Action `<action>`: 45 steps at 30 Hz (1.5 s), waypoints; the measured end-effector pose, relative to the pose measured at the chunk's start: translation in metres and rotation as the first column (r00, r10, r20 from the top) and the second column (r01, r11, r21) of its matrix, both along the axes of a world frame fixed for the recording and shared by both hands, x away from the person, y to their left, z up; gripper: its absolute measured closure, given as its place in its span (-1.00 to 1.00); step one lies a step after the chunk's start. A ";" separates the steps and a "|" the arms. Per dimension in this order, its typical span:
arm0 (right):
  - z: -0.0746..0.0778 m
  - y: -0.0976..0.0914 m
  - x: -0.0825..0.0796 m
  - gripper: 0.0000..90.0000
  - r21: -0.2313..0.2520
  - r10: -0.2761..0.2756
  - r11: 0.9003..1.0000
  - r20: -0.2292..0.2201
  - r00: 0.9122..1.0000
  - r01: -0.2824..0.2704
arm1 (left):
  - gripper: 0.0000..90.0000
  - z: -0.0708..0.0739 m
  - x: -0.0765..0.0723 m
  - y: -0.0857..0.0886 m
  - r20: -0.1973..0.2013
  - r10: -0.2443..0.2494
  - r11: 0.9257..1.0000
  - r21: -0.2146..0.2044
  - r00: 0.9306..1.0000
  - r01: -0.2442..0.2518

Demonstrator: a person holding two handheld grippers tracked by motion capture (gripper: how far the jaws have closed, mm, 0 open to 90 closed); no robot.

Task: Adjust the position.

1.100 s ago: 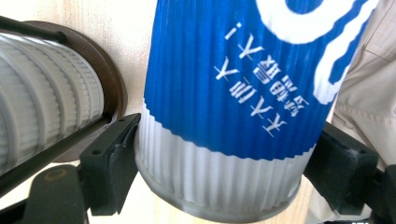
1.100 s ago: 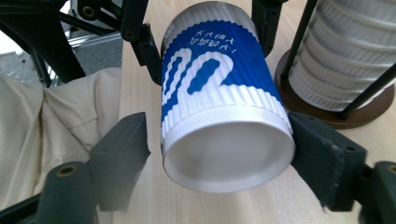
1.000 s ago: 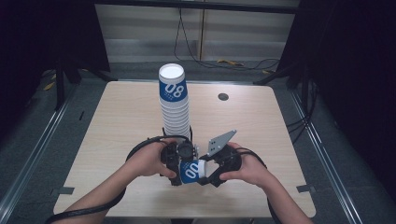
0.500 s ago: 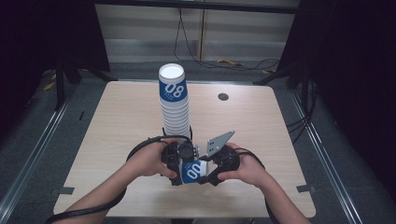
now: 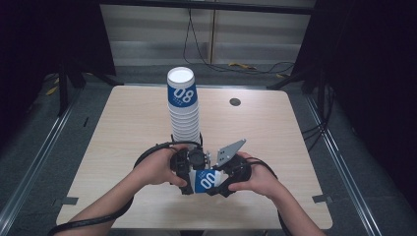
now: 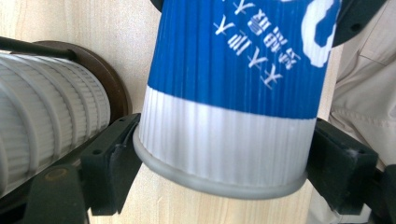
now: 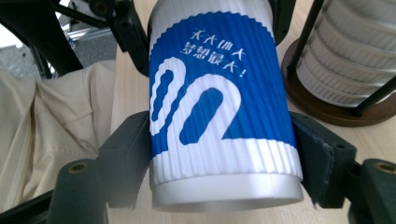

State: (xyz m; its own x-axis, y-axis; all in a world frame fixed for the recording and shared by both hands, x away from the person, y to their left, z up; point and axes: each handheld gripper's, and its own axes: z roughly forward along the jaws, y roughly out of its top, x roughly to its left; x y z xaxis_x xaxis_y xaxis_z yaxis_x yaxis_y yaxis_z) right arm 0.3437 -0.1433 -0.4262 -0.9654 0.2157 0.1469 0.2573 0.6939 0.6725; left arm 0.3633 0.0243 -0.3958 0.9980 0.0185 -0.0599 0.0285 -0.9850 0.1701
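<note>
My forearms come in from the near edge of the table (image 5: pixel 123 123) and meet over its near middle. My left hand (image 5: pixel 157 167) wraps my left gripper (image 5: pixel 189 172), my right hand (image 5: pixel 255 179) wraps my right gripper (image 5: pixel 216 179), and the two grippers face each other, nearly touching. Both sets of jaws press on a blue-and-white paper cup (image 5: pixel 204 180), one at each end; the right jaws have just been opening slightly, the cup between them

High view: above the near edge, facing forward and down over the table (image 5: pixel 123 128). Gripper views: very close on the cup (image 6: pixel 233 93), from opposite ends. All three share cup and stack (image 5: pixel 183 105).
</note>
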 end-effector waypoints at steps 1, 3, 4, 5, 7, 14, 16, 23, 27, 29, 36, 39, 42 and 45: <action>-0.001 0.000 0.000 -0.40 0.000 0.011 1.000 0.007 1.000 -0.011 | -0.58 0.000 0.000 0.000 0.002 0.001 1.000 0.000 1.000 -0.001; -0.001 0.000 0.000 -0.39 -0.001 0.009 1.000 0.012 1.000 -0.009 | -0.56 0.000 0.000 0.000 -0.001 -0.002 1.000 -0.002 1.000 0.002; -0.002 0.000 0.000 -0.38 -0.001 0.011 1.000 0.015 1.000 -0.011 | -0.56 0.000 0.000 0.000 -0.002 -0.003 1.000 -0.002 1.000 0.003; -0.002 0.000 0.000 -0.38 -0.011 0.012 1.000 0.011 1.000 -0.012 | -0.56 -0.001 0.000 0.000 0.001 -0.003 1.000 0.003 1.000 0.003; -0.002 0.000 -0.001 -0.37 -0.014 0.009 1.000 0.008 1.000 -0.009 | -0.55 -0.001 0.000 0.000 0.004 -0.003 1.000 0.003 1.000 0.003; -0.003 -0.002 0.000 -0.37 -0.006 0.004 1.000 0.032 0.999 -0.004 | -0.57 -0.002 0.002 0.001 0.003 0.007 1.000 -0.024 1.000 -0.007; -0.002 -0.004 0.000 -0.37 -0.005 0.004 1.000 0.039 0.999 -0.004 | -0.58 -0.002 0.003 0.002 0.000 0.022 0.999 -0.040 1.000 -0.022; 0.000 -0.011 -0.001 -0.37 -0.024 -0.016 1.000 0.046 0.999 0.017 | -0.55 0.000 0.006 0.008 -0.007 0.048 0.997 -0.052 0.999 -0.048; -0.001 -0.013 -0.001 -0.37 -0.021 -0.017 1.000 0.056 0.998 0.018 | -0.59 0.002 0.008 0.011 -0.012 0.065 0.995 -0.076 0.998 -0.066; -0.002 -0.014 -0.001 -0.37 -0.016 -0.026 1.000 0.053 0.998 0.027 | -0.59 0.003 0.009 0.013 -0.021 0.074 0.994 -0.080 0.997 -0.075; -0.004 -0.020 0.000 -0.37 -0.014 -0.034 0.999 0.049 0.998 0.035 | -0.60 0.007 0.011 0.023 -0.027 0.114 0.986 -0.120 0.993 -0.116; -0.005 -0.022 0.000 -0.38 -0.009 -0.040 0.999 0.057 0.998 0.041 | -0.61 0.006 0.010 0.026 -0.044 0.137 0.982 -0.124 0.990 -0.142; -0.004 -0.025 0.001 -0.38 -0.005 -0.056 0.998 0.062 0.997 0.057 | -0.61 0.006 0.011 0.029 -0.063 0.128 0.983 -0.125 0.990 -0.135; -0.004 -0.028 0.002 -0.38 0.011 -0.071 0.997 0.055 0.996 0.071 | -0.61 0.002 0.012 0.032 -0.064 0.147 0.979 -0.134 0.987 -0.154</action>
